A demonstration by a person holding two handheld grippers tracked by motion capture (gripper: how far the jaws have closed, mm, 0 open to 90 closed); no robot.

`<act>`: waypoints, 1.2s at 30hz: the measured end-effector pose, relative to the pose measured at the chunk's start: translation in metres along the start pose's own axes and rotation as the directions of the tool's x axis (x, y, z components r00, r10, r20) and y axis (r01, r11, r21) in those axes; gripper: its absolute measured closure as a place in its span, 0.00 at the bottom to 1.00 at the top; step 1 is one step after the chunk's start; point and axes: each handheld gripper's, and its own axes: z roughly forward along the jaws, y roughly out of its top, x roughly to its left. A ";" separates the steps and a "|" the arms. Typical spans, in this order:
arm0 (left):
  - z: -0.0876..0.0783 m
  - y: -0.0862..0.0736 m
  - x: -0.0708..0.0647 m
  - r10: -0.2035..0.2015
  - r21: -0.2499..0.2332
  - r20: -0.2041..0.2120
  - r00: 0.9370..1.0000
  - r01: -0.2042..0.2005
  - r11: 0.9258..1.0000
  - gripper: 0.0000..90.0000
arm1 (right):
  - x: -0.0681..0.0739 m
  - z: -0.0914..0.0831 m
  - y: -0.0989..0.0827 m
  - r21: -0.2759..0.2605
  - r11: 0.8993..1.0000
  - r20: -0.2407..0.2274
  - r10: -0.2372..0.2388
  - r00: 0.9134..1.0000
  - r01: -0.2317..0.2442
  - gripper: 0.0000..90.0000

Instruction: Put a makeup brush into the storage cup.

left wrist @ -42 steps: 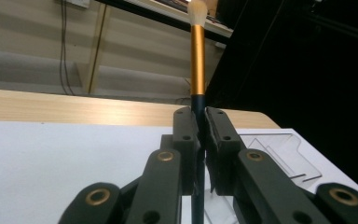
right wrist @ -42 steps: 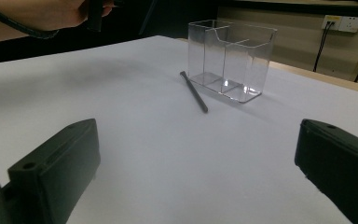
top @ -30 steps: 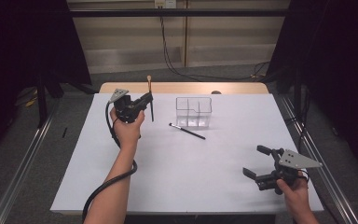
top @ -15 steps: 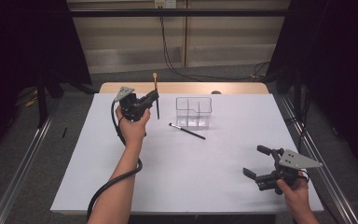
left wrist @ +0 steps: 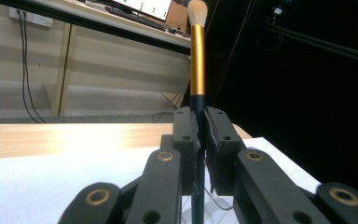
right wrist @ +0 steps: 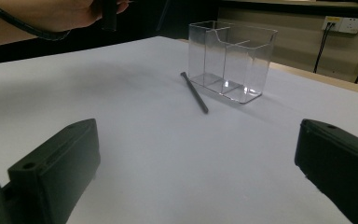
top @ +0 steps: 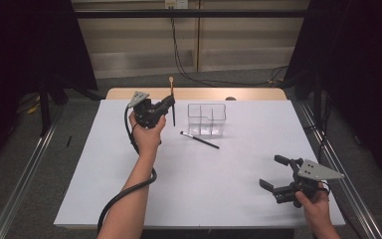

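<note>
Left gripper (top: 168, 104) raised, fingers clamped on upright brush (left wrist: 196, 60); right gripper (top: 278, 173) low, fingers wide, empty.

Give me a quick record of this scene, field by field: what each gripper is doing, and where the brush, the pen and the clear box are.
left gripper: shut on the makeup brush, held upright, bristles up
right gripper: open, holding nothing, near the table's right front
clear organizer: on the white table, compartments look bare
black pen: lying flat just in front of the organizer
</note>
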 end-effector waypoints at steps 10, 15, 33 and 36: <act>0.004 0.000 -0.005 0.009 0.004 0.013 1.000 -0.009 1.000 0.93 | 0.000 0.000 0.000 -0.001 1.000 0.001 0.001 1.000 -0.001 0.00; 0.007 0.001 -0.007 0.007 -0.001 0.022 1.000 -0.007 1.000 0.93 | 0.000 0.000 0.000 0.000 1.000 0.000 0.001 1.000 -0.001 0.00; 0.017 0.003 -0.017 0.024 -0.016 0.040 0.999 -0.023 1.000 0.93 | 0.000 0.000 0.000 -0.003 1.000 -0.002 0.000 1.000 0.000 0.00; 0.018 0.003 -0.018 0.024 -0.018 0.041 0.999 -0.023 1.000 0.93 | 0.000 0.000 0.000 -0.003 1.000 -0.001 -0.001 1.000 0.001 0.00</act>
